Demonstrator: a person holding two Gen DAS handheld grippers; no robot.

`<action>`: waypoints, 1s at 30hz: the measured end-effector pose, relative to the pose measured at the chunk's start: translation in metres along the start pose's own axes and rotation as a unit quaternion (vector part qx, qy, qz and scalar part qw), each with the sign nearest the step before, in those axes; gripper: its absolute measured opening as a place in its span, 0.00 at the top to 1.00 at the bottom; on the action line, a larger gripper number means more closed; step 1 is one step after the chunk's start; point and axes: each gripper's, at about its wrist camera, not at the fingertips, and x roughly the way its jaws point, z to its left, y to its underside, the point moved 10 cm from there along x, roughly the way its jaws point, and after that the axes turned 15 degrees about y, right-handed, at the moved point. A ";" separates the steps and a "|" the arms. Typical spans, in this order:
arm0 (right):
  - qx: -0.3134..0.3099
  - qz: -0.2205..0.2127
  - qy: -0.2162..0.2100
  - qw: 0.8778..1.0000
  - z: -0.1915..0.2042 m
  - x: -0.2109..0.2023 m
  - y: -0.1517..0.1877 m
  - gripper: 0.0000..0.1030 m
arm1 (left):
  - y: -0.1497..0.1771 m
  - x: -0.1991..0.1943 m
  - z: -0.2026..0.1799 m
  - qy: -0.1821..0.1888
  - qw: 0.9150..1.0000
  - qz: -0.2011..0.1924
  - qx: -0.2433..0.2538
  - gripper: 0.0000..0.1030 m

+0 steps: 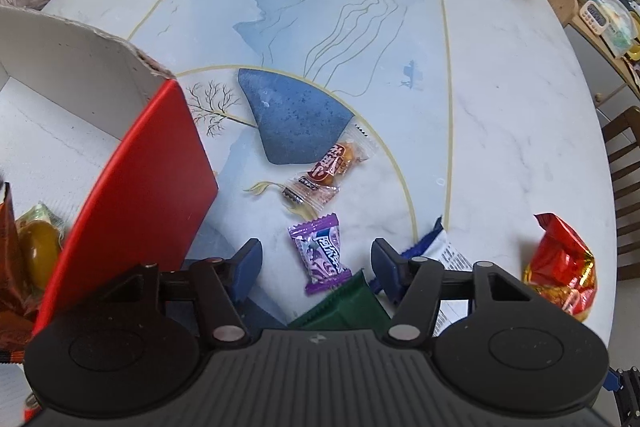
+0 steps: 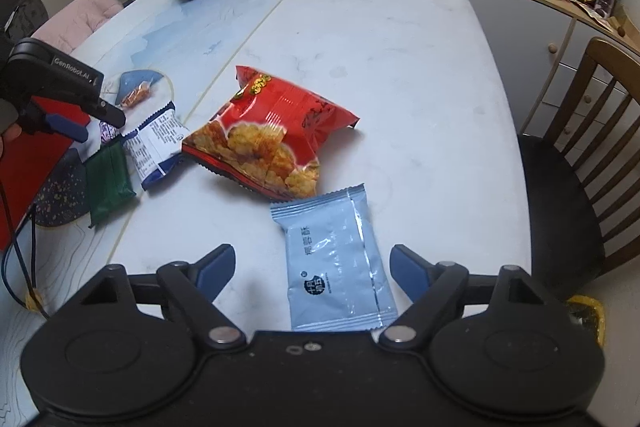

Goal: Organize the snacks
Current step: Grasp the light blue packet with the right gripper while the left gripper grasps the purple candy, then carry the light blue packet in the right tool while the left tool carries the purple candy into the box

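Here my left gripper [image 1: 316,259] stood open around the purple candy [image 1: 322,254], beside the box [image 1: 132,183]; my right gripper [image 2: 312,267] gaped over the blue packet [image 2: 340,267]. Both looked light, crinkly, slippery, so I judged a middle pinch best.

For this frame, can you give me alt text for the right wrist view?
The right gripper hovers open over a pale blue packet on a marble table. Beyond lie a red chip bag, a white-and-blue packet and a green packet.
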 end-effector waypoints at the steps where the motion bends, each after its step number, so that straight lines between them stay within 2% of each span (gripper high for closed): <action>1: -0.004 0.000 0.001 1.000 0.000 0.002 0.000 0.22 | 0.000 0.002 0.001 -0.002 1.000 0.001 0.000 0.44; 6: -0.018 0.004 0.010 1.000 0.000 0.011 0.002 0.28 | -0.003 0.004 -0.003 -0.012 1.000 -0.008 0.017 0.48; 15: -0.033 -0.005 0.026 0.999 0.000 0.016 0.001 0.43 | 0.000 0.003 -0.010 -0.033 0.998 -0.016 0.061 0.75; 18: -0.032 -0.007 0.029 0.999 0.001 0.016 0.000 0.51 | 0.000 0.003 -0.010 -0.033 0.997 -0.016 0.066 0.76; 20: -0.030 -0.006 0.028 0.999 0.001 0.015 -0.001 0.55 | 0.001 0.002 -0.010 -0.031 0.997 -0.014 0.066 0.80; 30: -0.009 -0.005 0.021 1.000 0.004 -0.002 0.004 0.56 | 0.009 -0.012 -0.013 -0.018 0.998 -0.018 0.062 0.81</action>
